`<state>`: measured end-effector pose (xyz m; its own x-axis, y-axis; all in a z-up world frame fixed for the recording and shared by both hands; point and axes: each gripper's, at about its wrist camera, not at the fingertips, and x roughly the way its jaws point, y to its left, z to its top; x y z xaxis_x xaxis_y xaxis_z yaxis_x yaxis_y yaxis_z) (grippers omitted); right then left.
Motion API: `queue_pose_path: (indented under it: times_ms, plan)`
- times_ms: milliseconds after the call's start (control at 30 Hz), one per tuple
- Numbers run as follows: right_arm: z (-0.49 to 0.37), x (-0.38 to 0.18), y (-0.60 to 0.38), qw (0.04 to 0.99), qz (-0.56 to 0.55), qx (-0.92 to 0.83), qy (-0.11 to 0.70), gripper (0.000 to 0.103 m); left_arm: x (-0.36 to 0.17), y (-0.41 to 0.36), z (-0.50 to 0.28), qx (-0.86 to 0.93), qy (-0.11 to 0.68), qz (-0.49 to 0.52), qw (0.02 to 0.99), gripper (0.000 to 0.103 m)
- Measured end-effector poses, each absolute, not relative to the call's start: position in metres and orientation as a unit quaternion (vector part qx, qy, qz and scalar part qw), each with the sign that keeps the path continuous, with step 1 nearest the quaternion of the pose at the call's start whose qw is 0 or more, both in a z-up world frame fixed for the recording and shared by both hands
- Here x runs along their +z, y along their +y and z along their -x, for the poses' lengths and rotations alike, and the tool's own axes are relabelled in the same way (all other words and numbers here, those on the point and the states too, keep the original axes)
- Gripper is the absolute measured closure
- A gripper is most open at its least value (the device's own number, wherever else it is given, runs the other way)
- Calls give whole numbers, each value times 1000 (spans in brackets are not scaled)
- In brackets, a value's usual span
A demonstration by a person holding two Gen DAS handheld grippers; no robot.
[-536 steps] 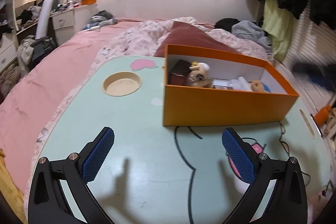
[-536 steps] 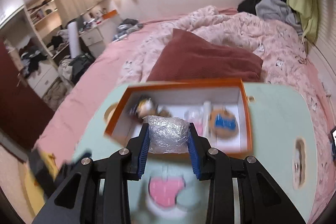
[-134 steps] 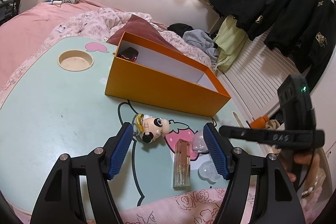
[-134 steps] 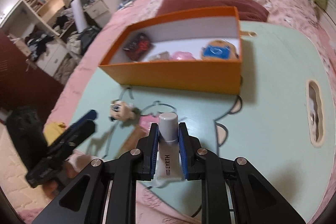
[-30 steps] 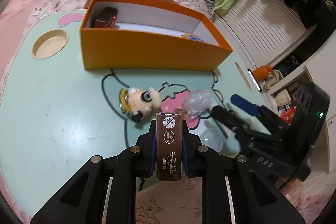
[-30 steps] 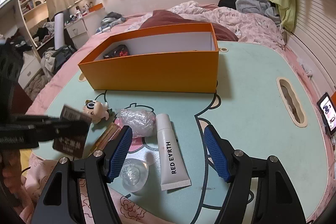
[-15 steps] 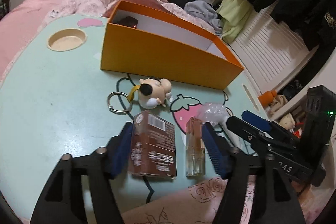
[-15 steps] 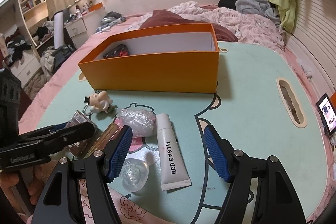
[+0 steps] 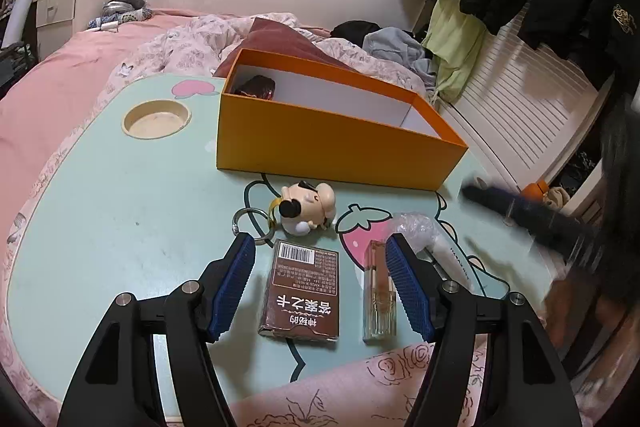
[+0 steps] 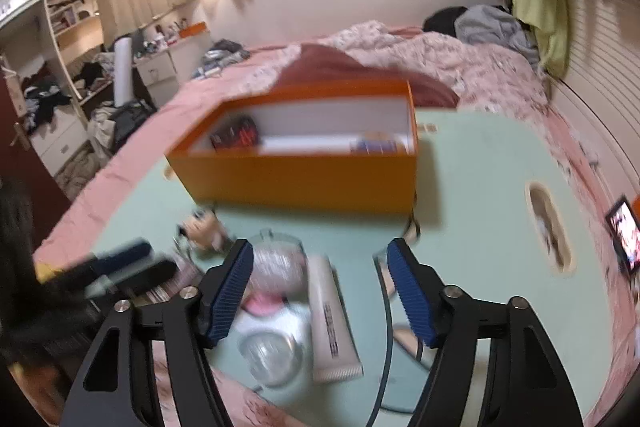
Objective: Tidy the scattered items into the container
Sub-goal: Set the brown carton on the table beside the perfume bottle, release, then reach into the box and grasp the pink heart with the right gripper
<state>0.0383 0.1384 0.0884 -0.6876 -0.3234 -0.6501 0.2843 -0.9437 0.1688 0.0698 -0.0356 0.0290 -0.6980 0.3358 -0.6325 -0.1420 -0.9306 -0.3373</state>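
An orange box (image 9: 336,143) stands on the mint table (image 9: 120,195); it also shows in the right wrist view (image 10: 304,179), with a dark red item (image 10: 236,135) and a blue item (image 10: 378,145) inside. My left gripper (image 9: 320,283) is open and empty over a brown card box (image 9: 306,291) lying flat. Beside it lie a slim clear bottle (image 9: 378,295), a crumpled plastic wrap (image 9: 414,227) and a toy figure keychain (image 9: 306,207). My right gripper (image 10: 320,291) is open and empty above a white tube (image 10: 330,315), the wrap (image 10: 276,267) and a clear dome (image 10: 270,355).
A round cup recess (image 9: 157,117) sits at the table's far left and an oval slot (image 10: 548,227) at its right. A pink bed with a dark red pillow (image 10: 340,67) lies behind the box. A phone (image 10: 624,231) lies at the right edge.
My left gripper has drawn back from the brown card box, which lies flat on the table. My right gripper has risen and moved, and its view is blurred.
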Motion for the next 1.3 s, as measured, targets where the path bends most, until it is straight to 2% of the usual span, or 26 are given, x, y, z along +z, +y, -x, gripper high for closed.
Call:
queue_pose_path:
  times_ms: [100, 133, 167, 233, 367, 467, 667, 733, 833, 1033, 1300]
  plan:
    - [-6, 125, 138, 192, -366, -910, -27, 42, 28, -36, -70, 911, -135, 366, 132, 35]
    - [10, 134, 136, 194, -379, -905, -19, 46, 28, -36, -70, 911, -134, 366, 132, 35]
    - [29, 140, 128, 192, -402, -895, 1, 55, 28, -35, -70, 911, -133, 367, 132, 35]
    - [71, 140, 107, 208, -473, -855, 30, 62, 28, -35, -70, 911, -132, 367, 133, 35]
    - [129, 104, 79, 199, -588, -782, 60, 62, 27, -36, -69, 911, -136, 366, 133, 35]
    - [147, 80, 68, 165, -611, -767, 104, 62, 26, -39, -70, 910, -144, 366, 135, 35]
    - [163, 43, 61, 165, -662, -724, 103, 61, 23, -42, -69, 904, -155, 372, 139, 35]
    - [166, 39, 58, 157, -647, -737, 118, 61, 23, -42, -70, 905, -154, 372, 139, 35]
    - [169, 36, 60, 144, -636, -748, 122, 67, 24, -42, -70, 906, -154, 369, 139, 35]
    - [171, 38, 80, 143, -620, -768, 69, 67, 22, -43, -68, 904, -158, 373, 140, 35]
    - [149, 106, 91, 193, -565, -802, 10, 67, 22, -46, -69, 905, -162, 368, 137, 35]
